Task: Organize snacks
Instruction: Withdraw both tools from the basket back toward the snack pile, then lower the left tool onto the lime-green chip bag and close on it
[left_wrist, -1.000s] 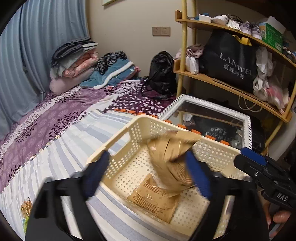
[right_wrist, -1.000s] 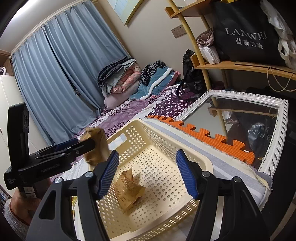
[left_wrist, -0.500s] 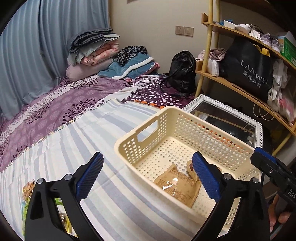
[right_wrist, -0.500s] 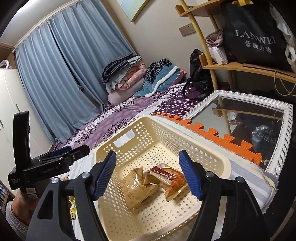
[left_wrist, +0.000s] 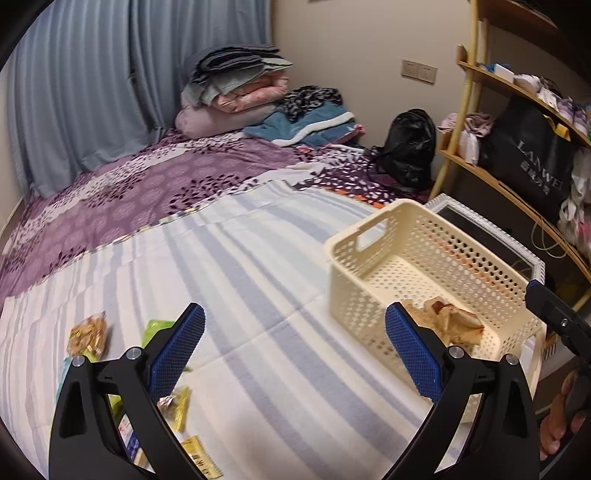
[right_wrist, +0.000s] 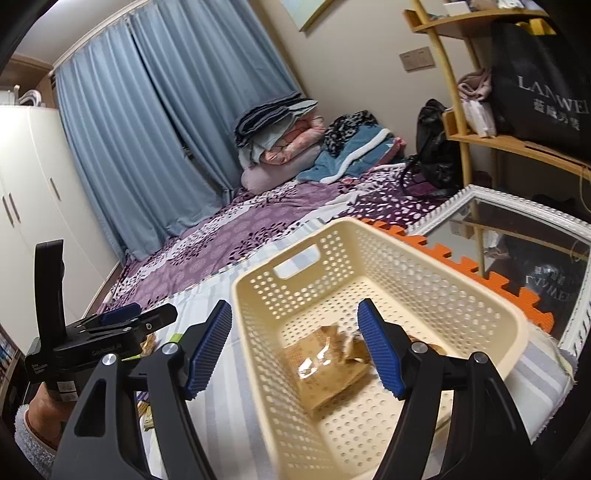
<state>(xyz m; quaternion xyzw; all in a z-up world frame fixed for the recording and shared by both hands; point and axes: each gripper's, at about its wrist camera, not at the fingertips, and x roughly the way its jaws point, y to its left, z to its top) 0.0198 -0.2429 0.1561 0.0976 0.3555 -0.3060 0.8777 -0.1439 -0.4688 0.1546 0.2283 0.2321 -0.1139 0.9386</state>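
while the left gripper (left_wrist: 293, 350) hangs over the striped sheet (left_wrist: 258, 266) with nothing between its wide-apart jaws, loose snack packets (left_wrist: 86, 334) lie just beside its left finger. its jaws have just been opening. the right gripper (right_wrist: 293, 343) is parted and empty over the cream basket (right_wrist: 480, 295), where brown snack packs (right_wrist: 325, 365) lie just below.
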